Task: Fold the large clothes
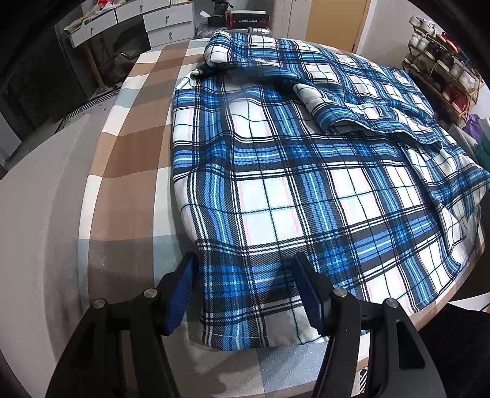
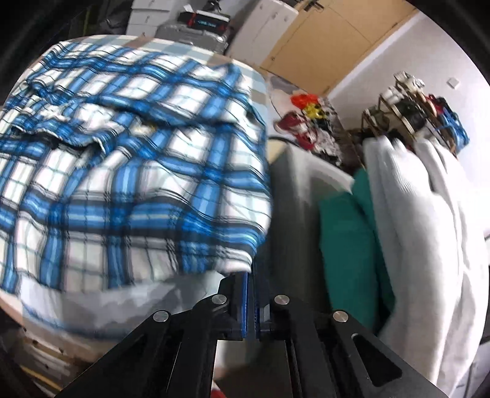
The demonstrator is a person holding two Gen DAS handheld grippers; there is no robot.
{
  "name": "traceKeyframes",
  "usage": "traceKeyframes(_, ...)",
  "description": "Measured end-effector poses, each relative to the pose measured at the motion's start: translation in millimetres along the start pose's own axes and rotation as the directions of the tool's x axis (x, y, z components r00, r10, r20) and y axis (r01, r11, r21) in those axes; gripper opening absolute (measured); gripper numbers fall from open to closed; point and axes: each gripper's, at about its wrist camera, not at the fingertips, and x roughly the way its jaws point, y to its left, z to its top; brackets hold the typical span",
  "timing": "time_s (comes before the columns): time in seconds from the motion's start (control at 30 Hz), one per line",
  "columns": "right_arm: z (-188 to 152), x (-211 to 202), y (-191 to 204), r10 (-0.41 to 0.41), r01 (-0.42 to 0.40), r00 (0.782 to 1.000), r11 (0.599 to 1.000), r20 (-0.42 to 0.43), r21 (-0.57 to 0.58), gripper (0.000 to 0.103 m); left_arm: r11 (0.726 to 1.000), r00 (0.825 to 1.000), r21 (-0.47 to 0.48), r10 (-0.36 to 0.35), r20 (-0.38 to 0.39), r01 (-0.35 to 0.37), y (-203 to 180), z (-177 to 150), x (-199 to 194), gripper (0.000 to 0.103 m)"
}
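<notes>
Right wrist view: grey bin (image 2: 294, 196) beside the tabletop holds green cloth (image 2: 346, 242) and white cloth (image 2: 419, 220); right gripper (image 2: 250, 301) fingers nearly closed, pinching the plaid shirt (image 2: 128, 159) corner. Left gripper (image 1: 245, 290) fingers wide, straddling the shirt hem (image 1: 245, 306) spread on the tabletop (image 1: 128, 159).

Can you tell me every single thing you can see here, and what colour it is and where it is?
plaid shirt: one, blue, white and black, spread on the table, sleeve folded across the far part.
tablecloth: one, brown, white and grey checks, covering the table under the shirt.
drawer unit: one, white, far left by the wall.
shoe rack: one, wooden, holding shoes, far right.
folded clothes: a few, white and green, stacked right of the table.
left tool: one, black with blue pads, open over the shirt's near hem.
right tool: one, black with blue pads, shut on the shirt's corner.
</notes>
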Motion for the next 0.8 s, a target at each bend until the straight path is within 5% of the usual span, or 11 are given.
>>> traceKeyframes(0.23,-17.5,-9.2,-27.0,0.105,-0.106,0.994,0.988,0.014,0.114,0.001,1.000,1.000,0.002,0.006,0.004,-0.006,3.3,-2.1,-0.8,0.058)
traceKeyframes(0.37,-23.5,-2.0,-10.5,0.244,-0.243,0.970,0.966,0.003,0.083,0.030,1.000,1.000,-0.001,0.003,0.005,-0.003,3.1,-2.4,-0.9,0.058)
traceKeyframes(0.4,-23.4,1.1,-4.3,0.236,-0.236,0.972,0.969,0.005,0.073,0.044,1.000,1.000,0.002,0.006,0.004,-0.006,2.8,-2.2,-0.6,0.058)
traceKeyframes(0.5,-16.2,14.1,11.2,0.190,-0.190,0.982,0.980,0.010,0.063,0.055,1.000,1.000,0.003,0.013,0.005,-0.013,1.5,-2.6,-0.4,0.058)
traceKeyframes(0.7,12.4,49.1,-0.8,0.118,-0.112,0.993,0.971,-0.017,0.209,0.056,1.000,1.000,0.008,0.009,0.006,-0.009,2.4,-3.5,-0.3,0.059)
traceKeyframes(0.8,25.7,56.3,-2.0,0.097,-0.094,0.995,0.976,-0.006,0.195,0.049,1.000,1.000,0.011,0.010,0.007,-0.010,2.0,-3.1,0.1,0.059)
